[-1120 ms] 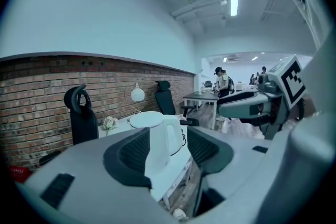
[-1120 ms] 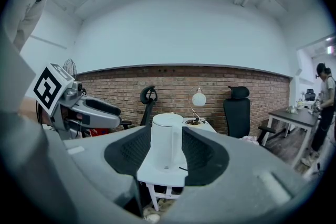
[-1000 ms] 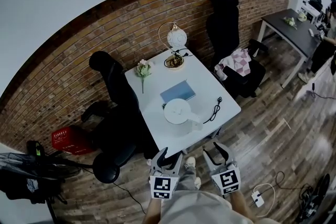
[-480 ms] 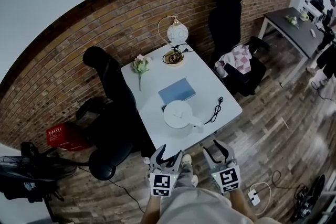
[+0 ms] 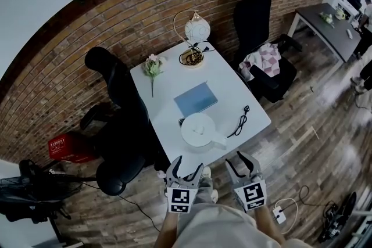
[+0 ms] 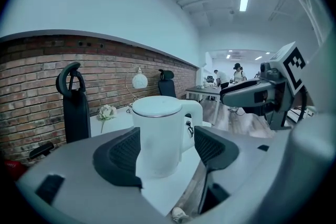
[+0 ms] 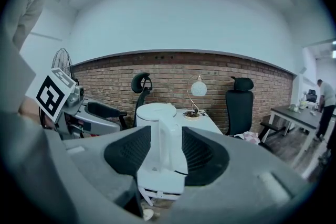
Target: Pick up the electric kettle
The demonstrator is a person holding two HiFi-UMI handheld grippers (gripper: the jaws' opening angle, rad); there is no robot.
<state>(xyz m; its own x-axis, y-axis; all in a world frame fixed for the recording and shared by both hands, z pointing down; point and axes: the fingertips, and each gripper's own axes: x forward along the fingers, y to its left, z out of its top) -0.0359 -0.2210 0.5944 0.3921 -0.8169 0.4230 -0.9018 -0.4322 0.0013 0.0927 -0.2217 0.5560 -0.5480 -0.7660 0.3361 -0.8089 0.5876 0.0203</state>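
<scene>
1. The kettle [image 5: 198, 129] stands upright on the white table [image 5: 232, 84], close to the edge nearest you. Its handle [image 5: 217, 139] sticks out toward your right side.
2. Your left gripper [image 5: 187, 166] hangs just off that near edge, aimed at the kettle. Its jaws are released and have just been opening wider, with nothing between them. In the left gripper view the kettle's body shows in the gap, but it stands ahead of the pads and apart from them.
3. Your right gripper [image 5: 243, 164] sits beside the left one, also short of the table. Its jaws are spread and empty. In the right gripper view the handle lines up with the gap, untouched.
4. Behind the kettle lies a blue notebook [image 5: 196, 99], and a black cable [image 5: 239, 121] lies to its right. A lamp [image 5: 196, 28] and flowers [image 5: 153, 65] stand at the far end.
</scene>
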